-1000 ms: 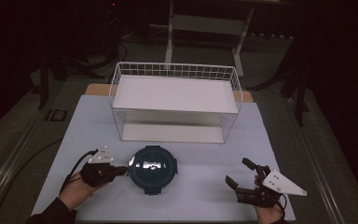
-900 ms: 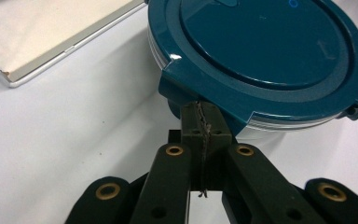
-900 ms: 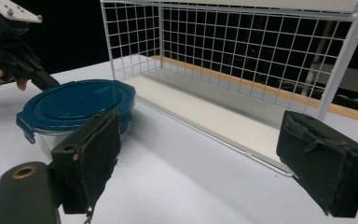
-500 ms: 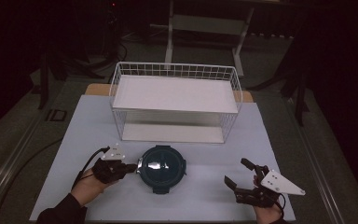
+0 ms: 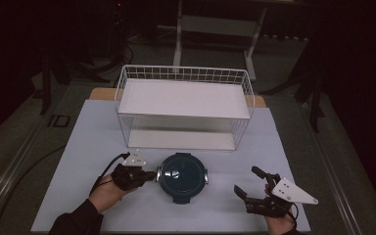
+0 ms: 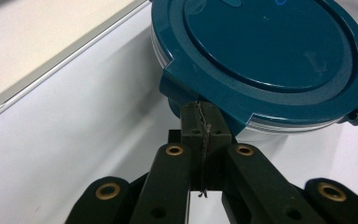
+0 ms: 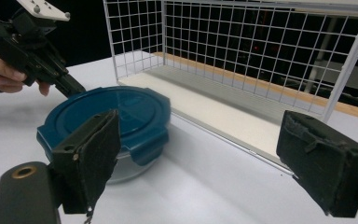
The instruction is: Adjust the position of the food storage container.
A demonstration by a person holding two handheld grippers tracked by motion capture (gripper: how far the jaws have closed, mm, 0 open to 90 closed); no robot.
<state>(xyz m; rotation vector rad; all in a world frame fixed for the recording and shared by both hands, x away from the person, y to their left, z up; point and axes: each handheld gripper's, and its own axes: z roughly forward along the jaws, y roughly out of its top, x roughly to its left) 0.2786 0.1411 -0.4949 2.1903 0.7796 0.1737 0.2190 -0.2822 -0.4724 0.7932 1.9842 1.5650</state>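
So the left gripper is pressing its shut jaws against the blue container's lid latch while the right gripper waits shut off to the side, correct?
Not quite: the right gripper waits open, its jaws wide apart in the right gripper view. The left gripper does press shut against the blue container.

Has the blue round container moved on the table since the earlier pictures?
Yes. In the high view the blue container has slid right and nearer the wire rack, with the shut left gripper against its edge.
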